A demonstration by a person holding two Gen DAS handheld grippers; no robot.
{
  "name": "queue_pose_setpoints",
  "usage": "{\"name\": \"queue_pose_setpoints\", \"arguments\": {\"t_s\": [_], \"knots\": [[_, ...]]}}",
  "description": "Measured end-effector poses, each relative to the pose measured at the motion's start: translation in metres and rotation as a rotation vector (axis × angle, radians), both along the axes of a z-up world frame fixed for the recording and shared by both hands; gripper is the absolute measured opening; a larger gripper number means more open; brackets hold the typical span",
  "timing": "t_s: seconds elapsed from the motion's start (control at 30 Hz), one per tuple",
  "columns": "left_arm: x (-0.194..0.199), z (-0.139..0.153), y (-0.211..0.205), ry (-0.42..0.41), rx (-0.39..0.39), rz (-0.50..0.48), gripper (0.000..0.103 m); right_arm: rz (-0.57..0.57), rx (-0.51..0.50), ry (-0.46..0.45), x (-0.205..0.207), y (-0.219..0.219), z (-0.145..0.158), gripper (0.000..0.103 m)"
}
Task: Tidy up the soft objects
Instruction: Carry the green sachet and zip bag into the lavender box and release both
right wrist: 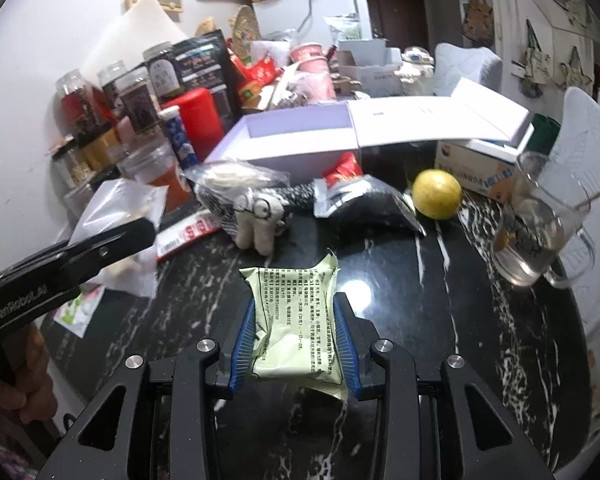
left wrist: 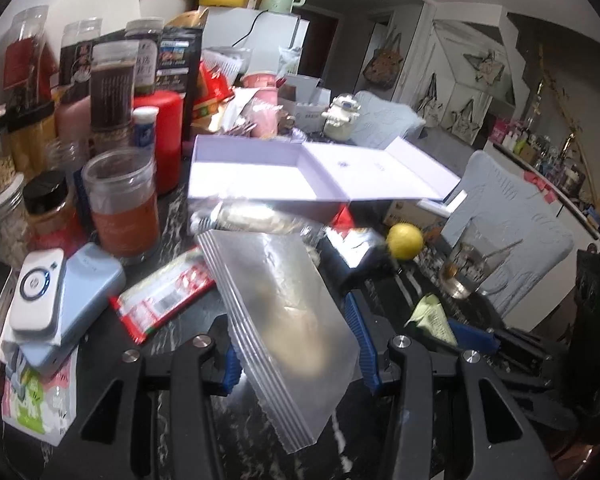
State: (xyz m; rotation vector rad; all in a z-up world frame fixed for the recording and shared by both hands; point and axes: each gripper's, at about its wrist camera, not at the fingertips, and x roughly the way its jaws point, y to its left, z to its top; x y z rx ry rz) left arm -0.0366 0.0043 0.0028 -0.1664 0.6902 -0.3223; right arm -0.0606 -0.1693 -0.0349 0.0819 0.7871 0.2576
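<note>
- Nearest in the left wrist view, the left gripper (left wrist: 298, 344) pinches a flat silver zip pouch (left wrist: 288, 316) between its blue pads, the pouch tilted and lifted above the black marble table (left wrist: 188, 420).
- Nearest in the right wrist view, the right gripper (right wrist: 296, 340) pinches a pale green packet (right wrist: 296, 320) printed with black text; the blue pads press its crumpled sides and the packet juts forward over the table.
- At the far middle of the table an open white box (left wrist: 260, 176) lies with its lid (left wrist: 380, 168) folded flat to the right.
- Just in front of the box, a small plush toy in a clear bag (right wrist: 248, 204) lies beside a dark foil bag (right wrist: 372, 204); the two are close, but whether they touch is unclear.
- A yellow lemon (right wrist: 437, 194) sits to the right of the dark foil bag, near a cardboard carton.
- Farther right, a clear glass mug (right wrist: 536, 232) stands upright at the table's edge with a thin stick in it.
- A red snack wrapper (left wrist: 164, 294) lies flat on the left, near a stack of a white device on a light blue case (left wrist: 84, 292).
- Jars and bottles crowd the far left against the wall, among them a red canister (left wrist: 162, 136) and a jar with an orange label (left wrist: 124, 208).
- In the right wrist view, the left gripper's black arm (right wrist: 60, 264) reaches in from the left edge, carrying the silver pouch.
</note>
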Motion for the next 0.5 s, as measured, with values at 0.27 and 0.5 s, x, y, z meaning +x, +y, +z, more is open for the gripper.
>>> {"name": "queue_pose_setpoints", "arguments": {"t_s": [0.27,0.5], "knots": [[0.024,0.03,-0.004,-0.065,-0.003,0.015,0.046,0.047,0.009,-0.054,0.018,-0.001,0.026,0.037],[0.049,0.053,-0.003,-0.137,-0.003,0.044,0.046,0.075,-0.002,-0.102,0.048,-0.003,0.047,0.037]]}}
